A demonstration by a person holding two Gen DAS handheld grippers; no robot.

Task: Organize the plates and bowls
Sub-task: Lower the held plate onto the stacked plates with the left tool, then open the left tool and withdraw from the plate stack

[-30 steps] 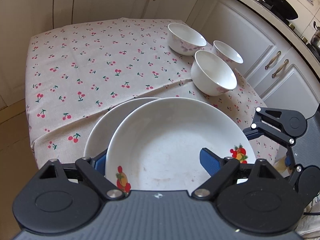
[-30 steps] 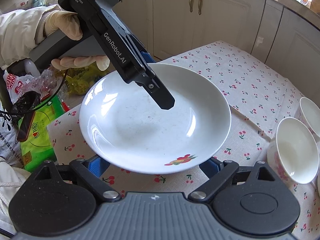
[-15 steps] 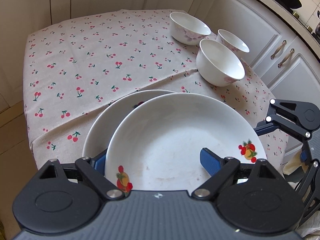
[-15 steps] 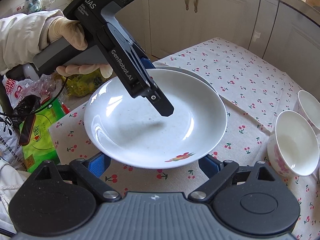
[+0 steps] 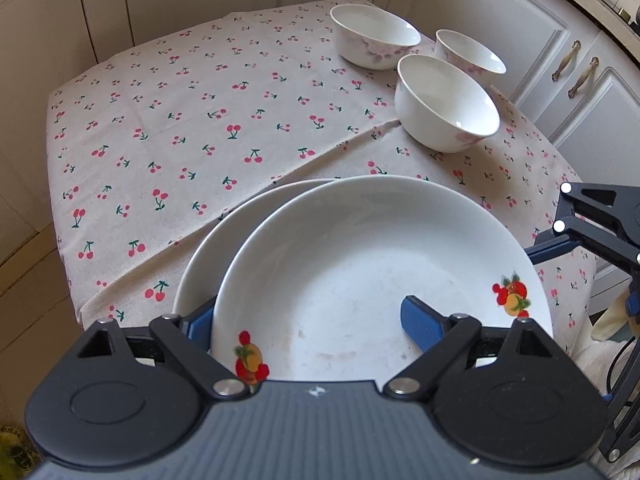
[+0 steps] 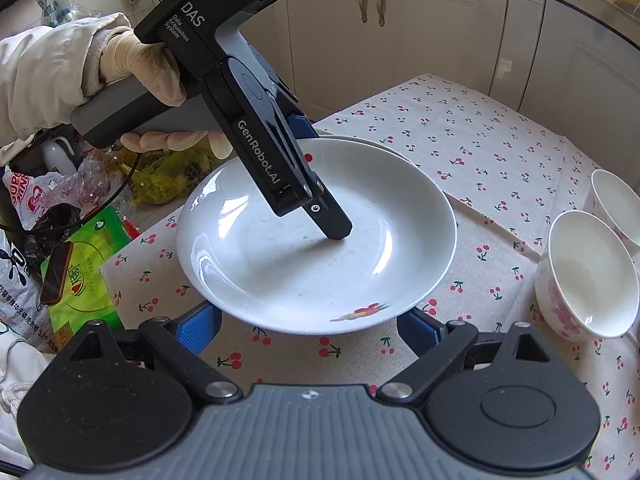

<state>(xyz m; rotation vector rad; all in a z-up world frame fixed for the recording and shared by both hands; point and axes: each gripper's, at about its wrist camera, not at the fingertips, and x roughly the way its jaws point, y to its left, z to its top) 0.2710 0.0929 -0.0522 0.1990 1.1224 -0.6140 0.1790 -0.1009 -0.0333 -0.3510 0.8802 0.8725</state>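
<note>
Plates lie nearest: the top plate [image 5: 380, 276], white with small fruit prints on its rim, sits on a second plate [image 5: 224, 240] whose edge shows out to the left beneath it, both at the near edge of the table's cherry-print cloth [image 5: 192, 128].

The left gripper [image 5: 312, 320] straddles the top plate's near rim. One blue finger is inside the dish and the other is outside the rim, over the plate below. Its jaws are opening, about half wide, with the rim between them; the pads do not look pressed against it. From the right wrist view, the inner finger's [image 6: 334, 226] tip reaches down to the plate's floor, and a gloved hand [image 6: 148, 76] in a pale sleeve holds the handle.

The right gripper [image 6: 308, 330] hangs just beside the same plate [image 6: 320, 240], its jaws spread wide on either side of the near rim, holding nothing.

Farther along the cloth stand three white bowls with pink flower prints, all upright. The closest bowl [image 5: 446, 110] is well apart from the plates. The other two bowls [image 5: 374, 36] [image 5: 470, 56] are close behind it.

Beyond the table are cream cupboard doors [image 5: 576, 92]. Off its left side, bags and green packets [image 6: 80, 280] are heaped together.
</note>
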